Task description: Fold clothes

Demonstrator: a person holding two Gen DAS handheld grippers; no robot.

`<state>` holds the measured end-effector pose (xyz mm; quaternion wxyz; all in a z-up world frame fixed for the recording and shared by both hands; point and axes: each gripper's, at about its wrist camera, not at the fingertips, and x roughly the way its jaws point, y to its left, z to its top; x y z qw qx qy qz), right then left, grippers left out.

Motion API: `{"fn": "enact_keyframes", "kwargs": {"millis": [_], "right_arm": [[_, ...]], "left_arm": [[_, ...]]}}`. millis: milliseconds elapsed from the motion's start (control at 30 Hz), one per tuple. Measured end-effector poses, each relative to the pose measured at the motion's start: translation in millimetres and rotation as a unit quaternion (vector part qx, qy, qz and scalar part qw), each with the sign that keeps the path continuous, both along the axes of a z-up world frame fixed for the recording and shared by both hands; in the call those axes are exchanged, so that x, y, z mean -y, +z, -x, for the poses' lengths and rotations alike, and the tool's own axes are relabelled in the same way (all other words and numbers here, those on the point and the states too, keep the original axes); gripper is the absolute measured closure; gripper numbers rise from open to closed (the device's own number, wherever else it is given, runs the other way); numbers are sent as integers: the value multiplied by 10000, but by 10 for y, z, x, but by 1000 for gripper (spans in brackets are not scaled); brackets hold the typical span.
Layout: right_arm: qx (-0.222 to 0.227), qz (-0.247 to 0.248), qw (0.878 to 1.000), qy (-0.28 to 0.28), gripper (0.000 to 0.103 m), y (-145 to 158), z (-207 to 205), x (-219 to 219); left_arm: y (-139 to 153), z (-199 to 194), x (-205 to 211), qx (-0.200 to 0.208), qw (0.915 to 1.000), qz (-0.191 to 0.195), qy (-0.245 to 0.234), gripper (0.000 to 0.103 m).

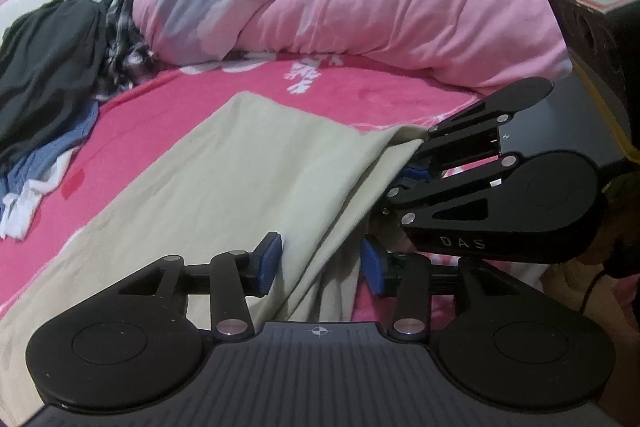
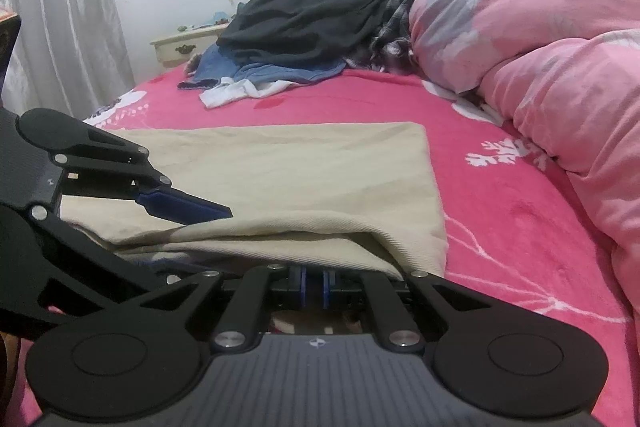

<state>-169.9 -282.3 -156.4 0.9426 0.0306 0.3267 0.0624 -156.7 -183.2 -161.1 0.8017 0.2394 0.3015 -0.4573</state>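
A beige garment [image 1: 224,179] lies flat on the pink bedsheet [image 1: 168,107], with its near edge lifted into a fold. My left gripper [image 1: 320,263] is open, its blue pads on either side of that raised fold. My right gripper [image 2: 314,287] is shut on the garment's near edge [image 2: 320,247]; it also shows in the left wrist view [image 1: 416,163], pinching the same edge further right. The left gripper shows in the right wrist view [image 2: 188,209] with one blue pad lying on top of the garment.
A heap of dark, blue and white clothes [image 2: 304,27] lies at the back left of the bed. A rolled pink floral duvet [image 2: 540,47] fills the right side. A cream nightstand [image 2: 180,47] and curtain [image 2: 60,7] stand behind.
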Motion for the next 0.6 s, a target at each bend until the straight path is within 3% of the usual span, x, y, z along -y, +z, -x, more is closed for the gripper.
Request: {"fn": "enact_keyframes", "kwargs": {"millis": [233, 400, 467, 600], "right_arm": [[89, -255, 9996, -81, 98, 53, 17, 46], [121, -223, 9996, -103, 98, 33, 22, 40], [163, -181, 9996, -104, 99, 39, 30, 30], [179, -177, 9996, -147, 101, 46, 29, 37]], "left_arm": [[-128, -2, 62, 237, 9993, -273, 113, 56], [-92, -212, -30, -228, 9967, -24, 781, 63], [-109, -189, -19, -166, 9970, -134, 740, 62], [-173, -23, 18, 352, 9968, -490, 529, 66]]}}
